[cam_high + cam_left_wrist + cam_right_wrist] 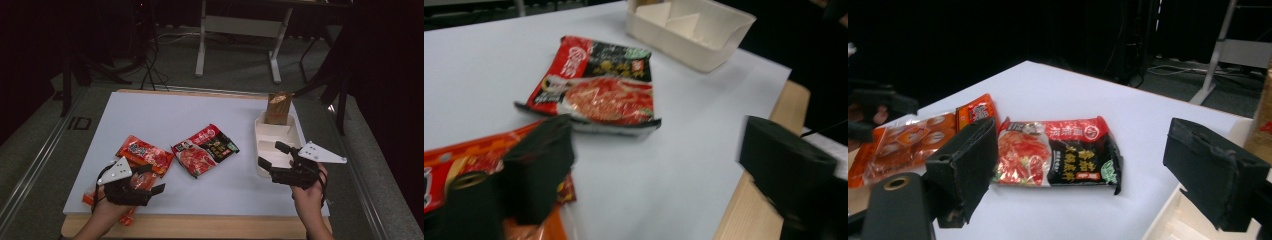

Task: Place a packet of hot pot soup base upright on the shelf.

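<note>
A red and black noodle packet (205,149) (599,87) (1063,155) lies flat in the middle of the white board. Left of it lie orange-red packets (145,152) (913,137). My left gripper (154,179) (659,155) is low over the nearest orange packet (469,155); its jaws stand apart, one resting over the packet's corner, the other near the wooden table edge. My right gripper (269,154) (1087,150) is open beside the tray and points at the noodle packet, with nothing between its jaws.
A white divided tray (265,131) (704,55) sits at the board's right edge with a brown paper bag (278,107) upright in its far end. The wooden table edge (200,225) runs along the front. Desk legs (201,45) stand on the floor behind.
</note>
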